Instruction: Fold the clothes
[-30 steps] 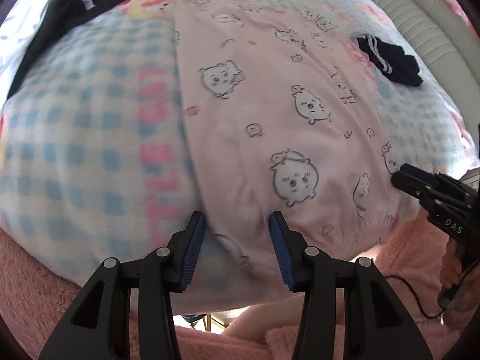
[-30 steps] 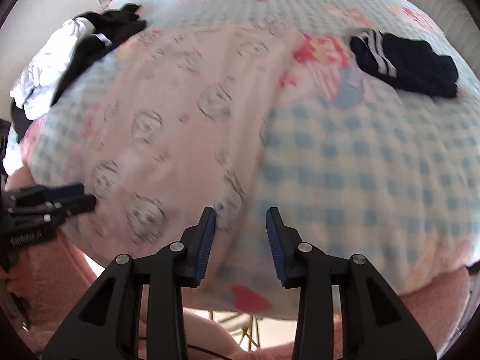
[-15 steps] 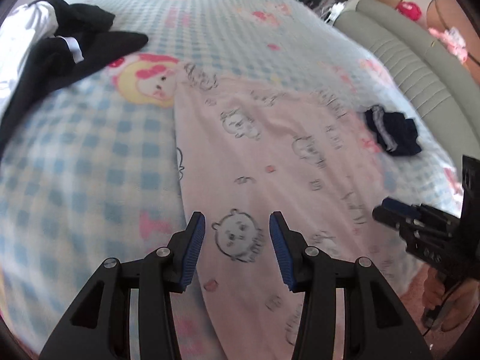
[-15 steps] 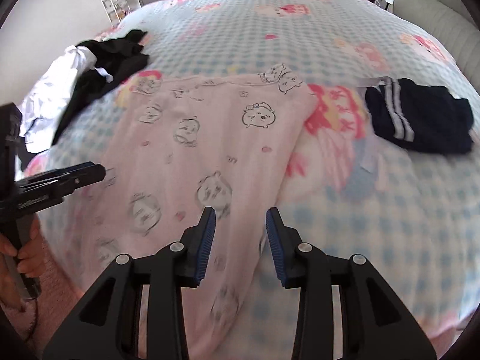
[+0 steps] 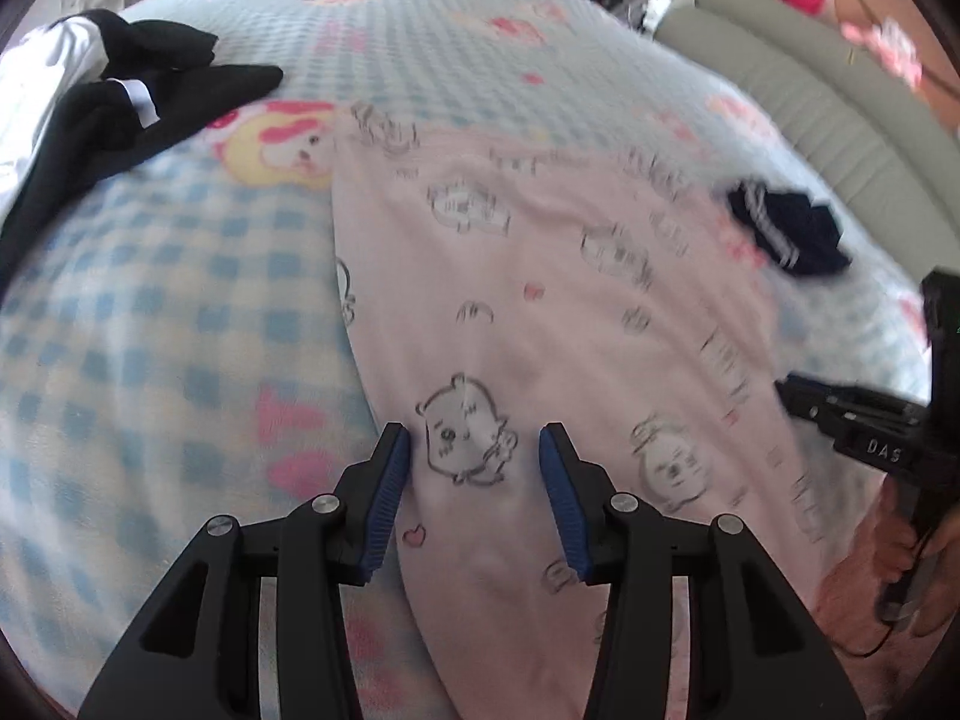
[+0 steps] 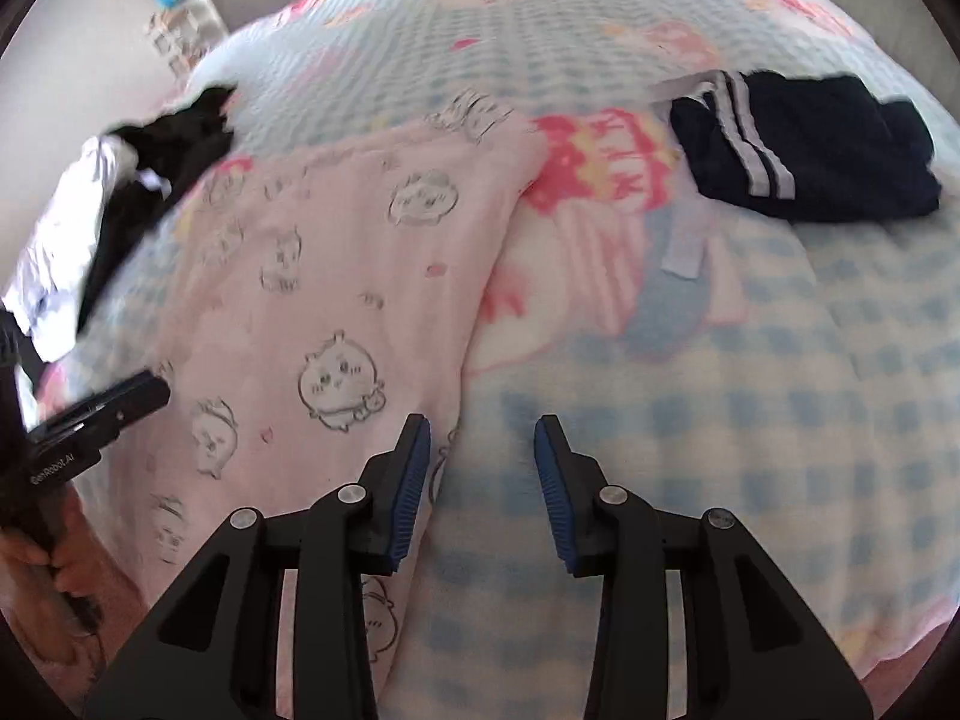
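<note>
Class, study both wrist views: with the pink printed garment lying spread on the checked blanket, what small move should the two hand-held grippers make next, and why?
Probably lower both and pinch an edge. The left hand-held gripper and right hand-held gripper are open and hold nothing, and the pink garment lies flat, unfolded, on the checked blanket.

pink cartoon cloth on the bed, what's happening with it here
A person holds a two-finger tool in each hand over the pink garment spread flat on the checked blanket. The left tool is open above the fabric, and the right tool is open at its right edge. Neither grips anything. A dark garment and a black-and-white pile lie off to the sides.
</note>
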